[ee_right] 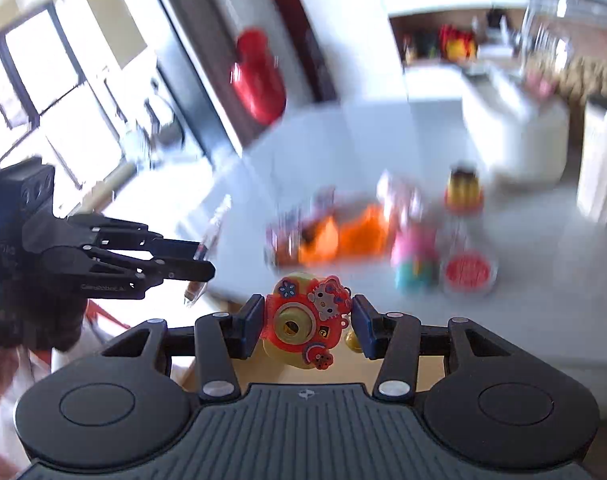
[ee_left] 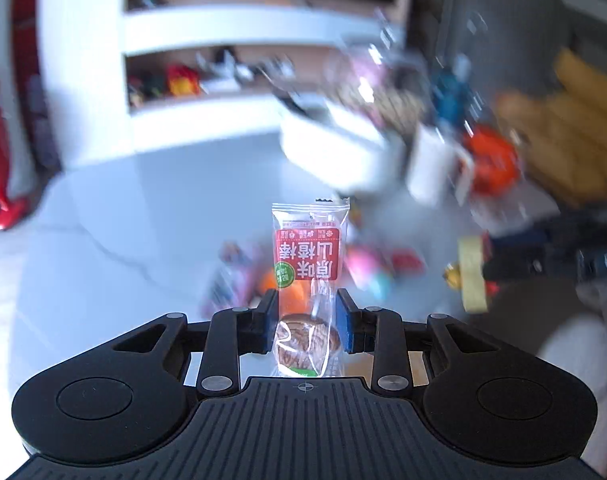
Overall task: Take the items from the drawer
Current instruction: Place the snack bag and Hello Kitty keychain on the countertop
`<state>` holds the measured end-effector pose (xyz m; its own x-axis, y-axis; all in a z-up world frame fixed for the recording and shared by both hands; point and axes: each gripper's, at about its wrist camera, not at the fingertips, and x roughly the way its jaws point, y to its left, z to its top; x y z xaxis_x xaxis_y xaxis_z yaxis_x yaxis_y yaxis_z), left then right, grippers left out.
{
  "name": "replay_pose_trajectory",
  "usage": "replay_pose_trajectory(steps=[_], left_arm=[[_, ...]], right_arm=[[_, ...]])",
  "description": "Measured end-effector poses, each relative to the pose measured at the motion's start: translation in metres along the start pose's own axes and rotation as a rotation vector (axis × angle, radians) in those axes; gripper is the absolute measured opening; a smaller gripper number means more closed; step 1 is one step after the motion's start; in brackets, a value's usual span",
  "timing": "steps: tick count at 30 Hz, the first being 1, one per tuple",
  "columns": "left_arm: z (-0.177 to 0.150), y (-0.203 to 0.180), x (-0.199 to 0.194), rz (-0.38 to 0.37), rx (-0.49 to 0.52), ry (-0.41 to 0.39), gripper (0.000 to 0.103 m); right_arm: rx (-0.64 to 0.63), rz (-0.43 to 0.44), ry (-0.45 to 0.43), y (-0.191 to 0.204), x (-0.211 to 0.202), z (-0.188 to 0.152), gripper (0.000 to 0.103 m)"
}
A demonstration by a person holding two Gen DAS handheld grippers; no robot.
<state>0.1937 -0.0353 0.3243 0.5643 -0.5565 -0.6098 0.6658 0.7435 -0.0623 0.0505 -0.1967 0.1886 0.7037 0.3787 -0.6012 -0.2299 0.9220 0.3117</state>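
While both views blur behind the tools, I note my left gripper [ee_left: 306, 322] pinching a clear-wrapped snack packet [ee_left: 308, 268] that stands upright between its pads. My right gripper [ee_right: 306, 325] clamps a toy camera [ee_right: 303, 320] above the near edge of the white table [ee_right: 523, 320], where other items lie farther off.

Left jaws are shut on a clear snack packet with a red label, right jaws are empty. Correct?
Not quite. The left gripper does hold the snack packet with the red label, but the right gripper is not empty: the right wrist view shows its jaws closed on a small orange and yellow toy camera.
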Motion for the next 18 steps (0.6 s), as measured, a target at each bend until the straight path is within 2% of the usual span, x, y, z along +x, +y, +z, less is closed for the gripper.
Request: replay_pose_trajectory(steps=[1, 2, 3, 5, 6, 7, 8, 9, 10, 12, 15, 18], left_arm=[[0.004, 0.000, 0.001, 0.033, -0.010, -0.024, 0.034], [-0.018, 0.033, 0.012, 0.083, -0.008, -0.035, 0.034], [-0.020, 0.037, 0.034, 0.145, 0.001, -0.032, 0.034], [-0.077, 0.043, 0.048, 0.268, 0.022, 0.004, 0.034], [-0.083, 0.050, 0.059, 0.289, 0.016, 0.029, 0.034], [-0.091, 0.080, 0.038, 0.287, -0.008, 0.060, 0.034], [-0.106, 0.103, 0.065, 0.275, -0.042, 0.086, 0.034], [-0.116, 0.111, 0.073, 0.272, -0.072, 0.100, 0.034], [-0.149, 0.123, 0.076, 0.281, -0.106, 0.106, 0.034], [-0.168, 0.147, 0.065, 0.313, -0.157, 0.100, 0.034], [-0.175, 0.157, 0.076, 0.345, -0.192, 0.066, 0.035], [-0.174, 0.158, 0.104, 0.319, -0.160, 0.101, 0.037]], right_arm=[[0.005, -0.003, -0.045, -0.001, -0.004, 0.012, 0.047], [0.000, -0.017, -0.079, 0.000, -0.004, 0.022, 0.047], [-0.009, -0.045, -0.101, 0.001, 0.002, 0.030, 0.047], [-0.002, -0.095, -0.098, -0.003, 0.020, 0.040, 0.047], [0.013, -0.117, -0.090, -0.006, 0.030, 0.041, 0.047], [0.026, -0.133, -0.088, -0.008, 0.042, 0.041, 0.047], [0.035, -0.151, -0.087, -0.009, 0.056, 0.040, 0.047], [0.039, -0.170, -0.084, -0.010, 0.065, 0.039, 0.047], [0.039, -0.194, -0.079, -0.014, 0.081, 0.037, 0.047], [0.013, -0.243, -0.055, -0.019, 0.104, 0.037, 0.047], [-0.070, -0.353, -0.022, -0.015, 0.126, 0.025, 0.047], [-0.142, -0.379, -0.069, -0.011, 0.130, 0.015, 0.048]])
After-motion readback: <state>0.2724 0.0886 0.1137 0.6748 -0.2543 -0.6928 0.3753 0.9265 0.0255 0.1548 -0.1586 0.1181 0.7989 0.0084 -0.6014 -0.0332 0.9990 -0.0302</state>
